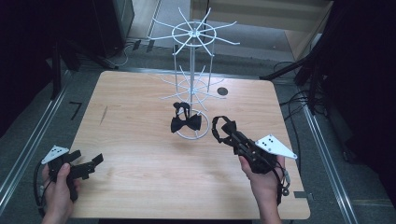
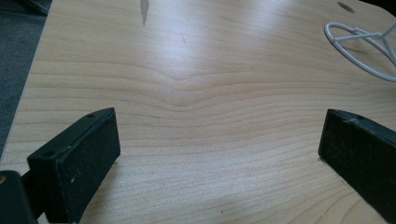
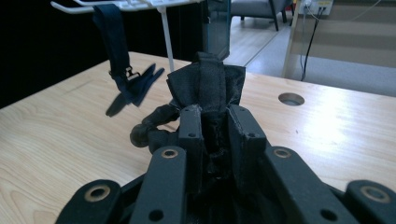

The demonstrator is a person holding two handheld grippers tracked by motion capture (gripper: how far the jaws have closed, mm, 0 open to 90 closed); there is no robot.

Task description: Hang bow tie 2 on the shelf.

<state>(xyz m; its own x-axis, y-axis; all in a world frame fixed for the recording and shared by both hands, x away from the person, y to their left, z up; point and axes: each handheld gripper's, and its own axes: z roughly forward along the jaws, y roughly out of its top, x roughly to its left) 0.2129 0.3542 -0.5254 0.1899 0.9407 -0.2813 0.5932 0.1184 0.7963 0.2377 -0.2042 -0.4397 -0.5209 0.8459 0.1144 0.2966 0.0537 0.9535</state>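
The light wooden desk (image 1: pixel 140 158) carries a white wire display rack (image 1: pixel 192 84) with spoked hooks, standing near the middle toward the far edge. A black fabric bow tie (image 1: pixel 186 122) hangs by its strap from a lower hook, over the rack's ring base. Near the right edge, the right tongs (image 1: pixel 223 129) are clamped on a second black bow tie (image 3: pixel 208 86), its strap partly hidden behind the pads. At the near left corner, the left tongs (image 1: pixel 95 161) stand wide apart over bare wood.

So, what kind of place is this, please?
Probably a lab or workshop set up for recording: a wooden table holds one white wire display rack, dark frames stand around it, and cables lie on grey carpet.
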